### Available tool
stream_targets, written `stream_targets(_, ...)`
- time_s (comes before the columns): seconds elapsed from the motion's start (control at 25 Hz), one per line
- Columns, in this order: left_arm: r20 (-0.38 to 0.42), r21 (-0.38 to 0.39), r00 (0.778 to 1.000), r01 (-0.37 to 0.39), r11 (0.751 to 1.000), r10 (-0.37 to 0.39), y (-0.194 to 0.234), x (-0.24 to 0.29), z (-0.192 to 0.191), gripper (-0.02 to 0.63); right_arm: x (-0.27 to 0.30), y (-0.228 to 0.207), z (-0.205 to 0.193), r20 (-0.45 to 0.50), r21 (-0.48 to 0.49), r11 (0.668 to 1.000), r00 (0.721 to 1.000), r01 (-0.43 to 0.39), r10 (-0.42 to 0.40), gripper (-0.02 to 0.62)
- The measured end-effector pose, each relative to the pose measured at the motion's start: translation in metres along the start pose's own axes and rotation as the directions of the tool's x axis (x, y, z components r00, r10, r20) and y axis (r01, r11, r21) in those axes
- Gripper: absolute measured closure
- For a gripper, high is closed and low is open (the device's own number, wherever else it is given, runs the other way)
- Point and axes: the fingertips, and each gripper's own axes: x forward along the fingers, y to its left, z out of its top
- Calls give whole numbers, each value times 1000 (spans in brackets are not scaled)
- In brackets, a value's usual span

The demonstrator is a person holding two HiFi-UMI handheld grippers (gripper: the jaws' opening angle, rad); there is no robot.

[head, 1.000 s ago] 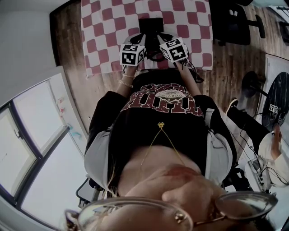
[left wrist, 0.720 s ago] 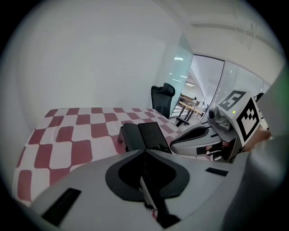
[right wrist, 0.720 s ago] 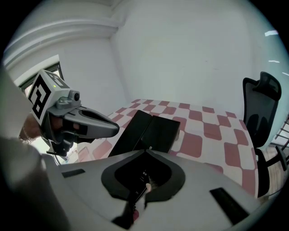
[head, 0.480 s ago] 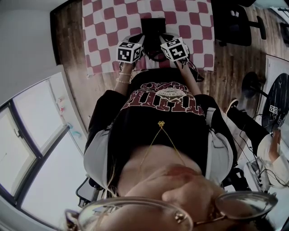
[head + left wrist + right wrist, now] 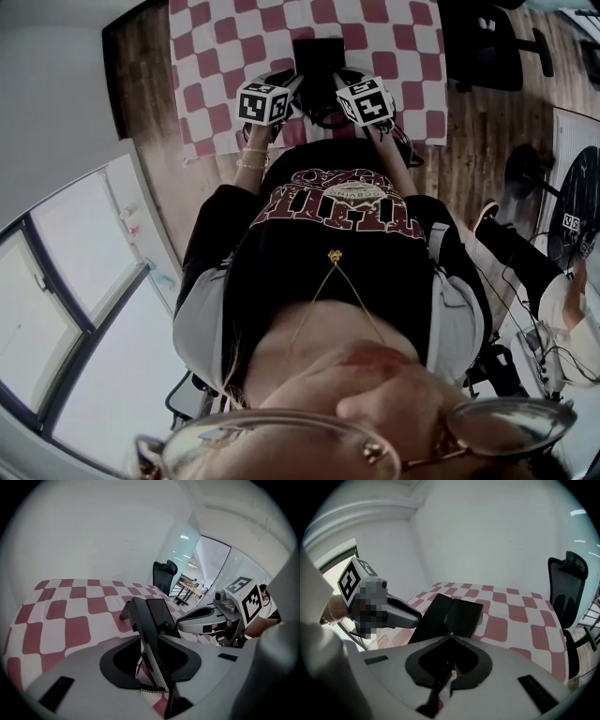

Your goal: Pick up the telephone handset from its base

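Observation:
The black telephone [image 5: 314,54] lies on a red-and-white checked tablecloth [image 5: 216,66]. In the right gripper view it shows a long bar on its left, which looks like the handset [image 5: 432,617], beside a flat panel [image 5: 464,616]. My left gripper [image 5: 286,81] is at the phone's near left edge. Its jaws are opening, and the phone's dark edge [image 5: 157,620] runs up through the gap between them [image 5: 157,645], with a coiled cord [image 5: 151,691] below. My right gripper [image 5: 343,81] hovers at the phone's near right, its tips [image 5: 451,634] together with nothing gripped.
A black office chair [image 5: 487,47] stands on the wood floor to the right of the table, also seen as a chair [image 5: 565,588] beyond the cloth's far corner. A white wall lies behind the table. A second person [image 5: 572,300] and cables are at the far right.
My left gripper has shifted a little toward the phone, up in the head view. The right gripper has barely moved.

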Motion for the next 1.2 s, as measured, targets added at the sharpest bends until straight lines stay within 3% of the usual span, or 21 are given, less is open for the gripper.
stream_targets(0.24,-27,13,999,48,999,-47,-5,0,10,468,0,-1,5,14,40,999,1000,-6,5,575)
stream_targets(0.56,-39,8,993,110,994,-109,-6,6,9,465,4,-1,5,11,57,998,1000,8,-9,575)
stream_targets(1.2,-44,-138,967,244,960,-252,-3,25,-4,465,1,-11,-2,5,117,992,998,54,-55,575)
